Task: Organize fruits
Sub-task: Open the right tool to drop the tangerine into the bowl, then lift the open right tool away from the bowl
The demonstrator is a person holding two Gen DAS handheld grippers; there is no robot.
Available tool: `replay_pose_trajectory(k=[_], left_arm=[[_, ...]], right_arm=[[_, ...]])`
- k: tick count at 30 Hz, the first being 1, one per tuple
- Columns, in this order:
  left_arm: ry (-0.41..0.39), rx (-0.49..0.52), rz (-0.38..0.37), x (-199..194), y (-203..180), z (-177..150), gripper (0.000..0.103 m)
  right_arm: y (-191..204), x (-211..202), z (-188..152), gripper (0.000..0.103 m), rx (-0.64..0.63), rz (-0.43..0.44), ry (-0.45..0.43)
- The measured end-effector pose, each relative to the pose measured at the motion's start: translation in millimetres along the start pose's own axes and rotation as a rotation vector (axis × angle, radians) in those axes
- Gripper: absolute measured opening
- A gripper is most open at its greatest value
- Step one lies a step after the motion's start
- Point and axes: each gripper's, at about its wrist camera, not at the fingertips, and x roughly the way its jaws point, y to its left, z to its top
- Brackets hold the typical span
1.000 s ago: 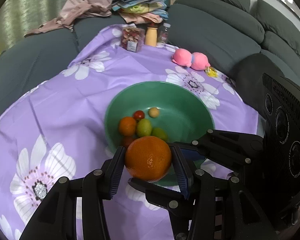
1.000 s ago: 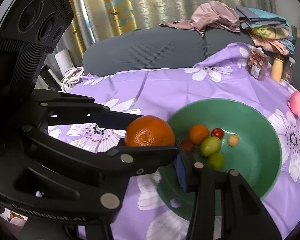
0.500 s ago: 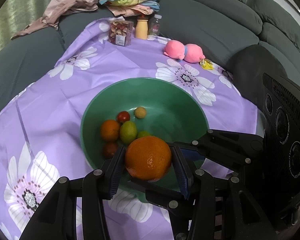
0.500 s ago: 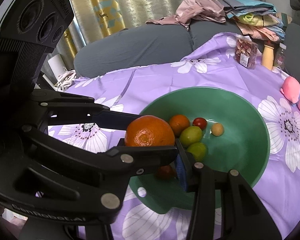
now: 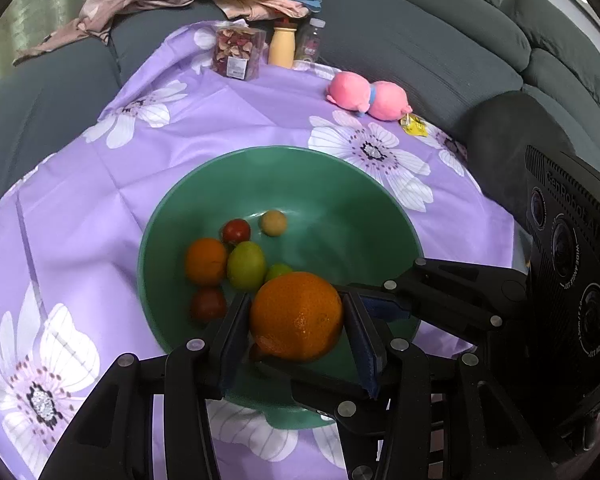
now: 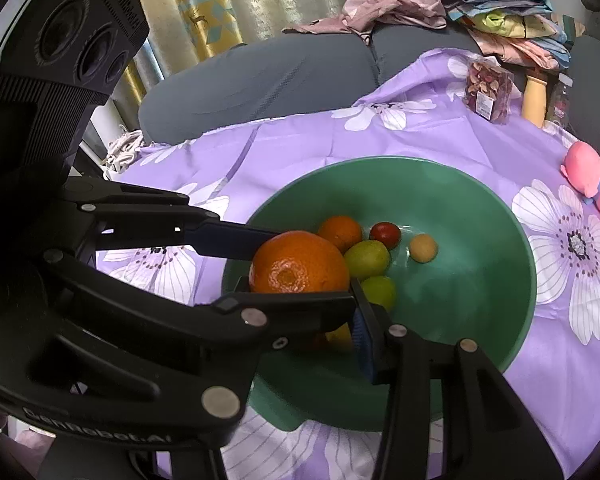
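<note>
Orange (image 5: 296,316): it sits between the jaws of the left gripper (image 5: 295,322), which are clenched on its left and right sides at the widest part, just above the near side of the green bowl (image 5: 340,184). Ahead of the jaws and lower, six small fruits (image 5: 246,265) lie in the bowl. The orange looks firm and fairly heavy for its size. Its pebbled skin likely gives the pads fair grip, but its roundness would let it roll if pinched off-centre, so the middle is the right place to hold it. Of the right gripper (image 6: 300,336), one finger stands just right of the orange and the other is hidden. I cannot tell whether its jaws are apart or closed.
</note>
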Motion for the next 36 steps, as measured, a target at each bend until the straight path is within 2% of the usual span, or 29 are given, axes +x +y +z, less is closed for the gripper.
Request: replay_pose_trajectory(k=[17,22,23,24,25,26,28,29,31,33,36], left_arm=[[0.031,-0.031,-0.047,17,7,4,0.048],[0.042,-0.040,-0.034,19,7,4,0.048],[0.041,-0.041,-0.028,18,6,4,0.050],[0.038,-0.041,-0.015,16,6,4,0.054],[0.032,-0.043,0.003,12,6,4,0.069],[0.027,-0.042,0.017,9,6,5,0.086],[0.008,-0.042,0.053,-1,7,6,0.101],[-0.006,-0.043,0.069,-8,7,7,0.102],[-0.017,-0.038,0.096,-19,6,7,0.102],[-0.043,-0.021,0.139,-32,4,5,0.102],[-0.057,-0.021,0.211,-45,2,3,0.102]], right_arm=[[-7,10,1,0.047,0.009,-0.029,0.054],[-7,12,2,0.048,0.004,-0.049,0.068],[-7,11,2,0.048,0.003,-0.051,0.069],[-6,10,2,0.054,0.003,-0.056,0.068],[-6,8,2,0.062,0.000,-0.066,0.067],[-5,6,2,0.065,-0.004,-0.083,0.065],[-3,-2,3,0.075,-0.012,-0.115,0.048],[-3,-6,4,0.078,-0.015,-0.122,0.040],[-3,-13,5,0.093,-0.019,-0.155,0.033],[-2,-22,5,0.097,-0.027,-0.208,0.026],[-3,-34,5,0.099,-0.025,-0.238,0.015]])
